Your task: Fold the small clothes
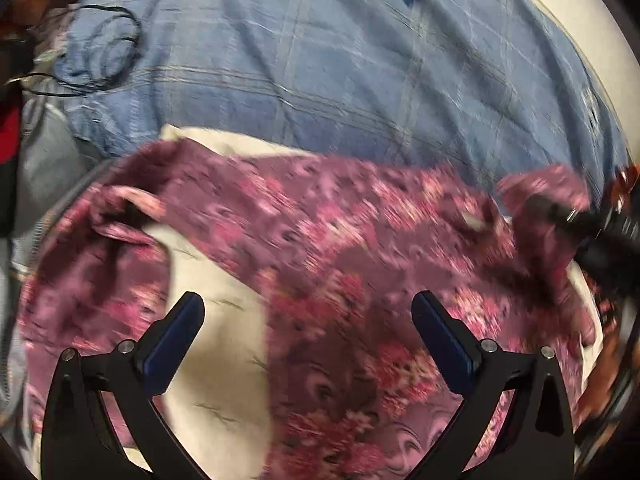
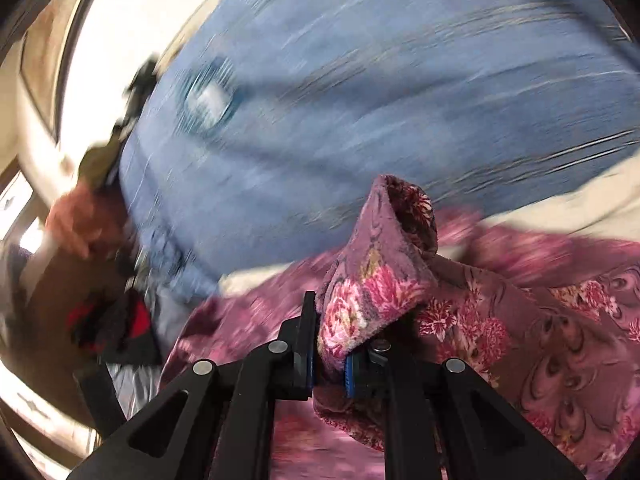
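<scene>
A purple floral garment (image 1: 320, 248) lies spread over a cream cloth (image 1: 224, 344) on a blue checked bedsheet (image 1: 320, 72). My left gripper (image 1: 308, 320) is open and empty, hovering just above the garment's near part. My right gripper (image 2: 330, 344) is shut on a bunched corner of the purple garment (image 2: 372, 280), which stands up between its fingers. In the left wrist view the right gripper (image 1: 568, 216) shows at the right edge, holding that corner. Both views are blurred by motion.
A black cable loop (image 1: 100, 52) lies on the sheet at the far left. Dark and red clothes (image 2: 112, 328) are piled at the left. A white wall or bed edge (image 1: 580, 24) lies beyond the sheet at the right.
</scene>
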The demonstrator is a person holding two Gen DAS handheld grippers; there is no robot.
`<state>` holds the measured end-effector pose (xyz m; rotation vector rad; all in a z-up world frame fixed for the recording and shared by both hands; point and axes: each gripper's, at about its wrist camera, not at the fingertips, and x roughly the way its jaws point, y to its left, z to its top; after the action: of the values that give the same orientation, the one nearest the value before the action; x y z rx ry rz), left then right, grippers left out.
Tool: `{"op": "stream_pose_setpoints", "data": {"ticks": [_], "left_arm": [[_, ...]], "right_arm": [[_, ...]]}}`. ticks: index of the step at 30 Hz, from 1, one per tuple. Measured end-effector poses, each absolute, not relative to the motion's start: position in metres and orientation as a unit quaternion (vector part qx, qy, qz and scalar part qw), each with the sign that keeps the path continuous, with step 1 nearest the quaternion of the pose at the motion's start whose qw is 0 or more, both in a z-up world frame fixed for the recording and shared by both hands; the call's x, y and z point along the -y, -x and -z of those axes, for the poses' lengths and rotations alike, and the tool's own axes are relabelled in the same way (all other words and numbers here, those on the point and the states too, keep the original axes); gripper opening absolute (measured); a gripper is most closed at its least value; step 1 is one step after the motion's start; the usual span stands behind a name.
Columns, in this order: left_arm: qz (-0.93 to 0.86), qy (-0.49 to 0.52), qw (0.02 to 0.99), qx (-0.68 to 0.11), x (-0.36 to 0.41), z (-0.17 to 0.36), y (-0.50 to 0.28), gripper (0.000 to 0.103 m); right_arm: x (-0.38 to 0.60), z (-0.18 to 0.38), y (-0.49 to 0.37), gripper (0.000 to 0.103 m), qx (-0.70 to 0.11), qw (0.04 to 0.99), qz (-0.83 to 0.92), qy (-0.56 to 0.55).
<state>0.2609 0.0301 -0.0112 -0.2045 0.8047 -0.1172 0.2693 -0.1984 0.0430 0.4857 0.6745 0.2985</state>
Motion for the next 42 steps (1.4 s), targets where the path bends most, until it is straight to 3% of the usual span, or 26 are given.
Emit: {"op": "stream_pose_setpoints", "data": {"ticks": [6, 10, 13, 18, 24, 28, 29, 31, 32, 34, 35, 40, 42], "left_arm": [[0.036, 0.156, 0.913, -0.375, -0.068, 0.004, -0.262, 0.103], [0.037, 0.179, 0.907, -0.38, -0.076, 0.007, -0.266, 0.103], [0.054, 0.184, 0.897, -0.397, -0.071, 0.012, -0.268, 0.103], [0.122, 0.177, 0.879, -0.425, -0.043, 0.018, -0.265, 0.103], [0.142, 0.144, 0.853, -0.481, -0.005, 0.039, -0.268, 0.103], [0.121, 0.15, 0.852, -0.486, -0.001, 0.042, -0.277, 0.102], [0.122, 0.159, 0.85, -0.487, -0.002, 0.039, -0.28, 0.099], [0.115, 0.174, 0.847, -0.489, -0.005, 0.034, -0.289, 0.08], [0.114, 0.177, 0.845, -0.491, -0.007, 0.034, -0.292, 0.075], [0.113, 0.187, 0.842, -0.494, -0.01, 0.031, -0.298, 0.047], [0.115, 0.191, 0.838, -0.499, -0.011, 0.032, -0.3, 0.041], [0.096, 0.205, 0.826, -0.516, -0.015, 0.038, -0.306, 0.039], [0.094, 0.214, 0.821, -0.52, -0.015, 0.038, -0.306, 0.039]], "right_arm": [[0.12, -0.006, -0.28, 0.01, -0.371, 0.881, -0.198, -0.217], [0.1, 0.028, -0.285, 0.022, -0.432, 0.851, -0.196, -0.227], [0.108, 0.037, -0.266, 0.025, -0.451, 0.837, -0.203, -0.236], [0.185, 0.018, -0.19, 0.04, -0.403, 0.85, -0.19, -0.282], [0.332, 0.028, -0.108, 0.042, -0.346, 0.845, -0.065, -0.402], [0.376, 0.049, -0.098, 0.048, -0.3, 0.809, -0.046, -0.503], [0.384, 0.055, -0.101, 0.05, -0.292, 0.797, -0.049, -0.527], [0.388, 0.068, -0.11, 0.05, -0.28, 0.768, -0.057, -0.574], [0.39, 0.075, -0.114, 0.049, -0.268, 0.75, -0.059, -0.602], [0.389, 0.08, -0.119, 0.049, -0.249, 0.727, -0.064, -0.637], [0.39, 0.082, -0.12, 0.049, -0.239, 0.715, -0.055, -0.655], [0.394, 0.095, -0.12, 0.05, -0.184, 0.644, 0.012, -0.742], [0.396, 0.095, -0.125, 0.043, -0.181, 0.632, 0.026, -0.753]]}}
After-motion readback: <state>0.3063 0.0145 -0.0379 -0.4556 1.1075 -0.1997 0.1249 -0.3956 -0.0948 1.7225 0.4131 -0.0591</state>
